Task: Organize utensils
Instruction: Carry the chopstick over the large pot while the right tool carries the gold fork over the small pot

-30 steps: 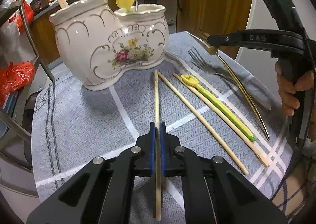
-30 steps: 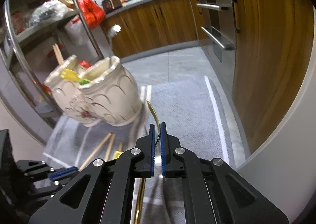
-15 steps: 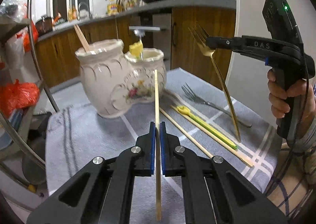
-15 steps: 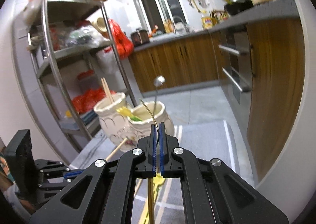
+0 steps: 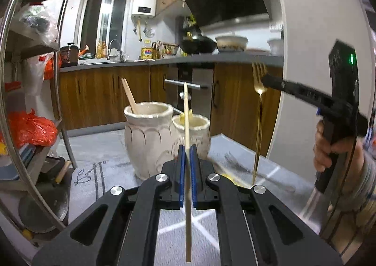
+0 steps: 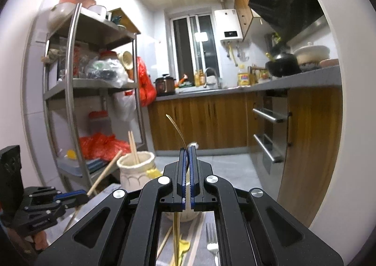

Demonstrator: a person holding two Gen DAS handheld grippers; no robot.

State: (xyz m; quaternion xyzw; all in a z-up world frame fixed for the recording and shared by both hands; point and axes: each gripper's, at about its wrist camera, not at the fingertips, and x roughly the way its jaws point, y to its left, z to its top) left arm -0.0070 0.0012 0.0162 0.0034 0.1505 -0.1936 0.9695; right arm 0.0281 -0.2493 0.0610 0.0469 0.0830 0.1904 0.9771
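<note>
So both tongs are up off the table right now, each clamped on something. The left gripper (image 5: pixel 185 148) has its blue pads pinched tight on a wooden chopstick (image 5: pixel 186 120), which runs straight through the jaws: the top end sticks up well past the tips, the bottom end hangs out below the body. The right gripper (image 6: pixel 186 151) is squeezed on a gold fork (image 5: pixel 258 125), gripping it just under the tines, so the prongs point up above the jaws and the long handle dangles down beneath them.

Ahead of both tongs and lower down sits the cream ceramic holder (image 5: pixel 150 139) with two compartments. The bigger pot, on the left as the left tongs see it, has a pair of chopsticks (image 5: pixel 128 94) leaning in it. The smaller pot has something yellow (image 5: pixel 185 117) poking up, partly hidden behind the held chopstick.

Under the right tongs, on the grey cloth (image 5: pixel 105 179), a silver fork (image 6: pixel 212 242), a yellow utensil (image 6: pixel 183 248) and another chopstick (image 6: pixel 165 240) lie flat. A hand (image 5: pixel 329 148) wraps the right tool's handle.
</note>
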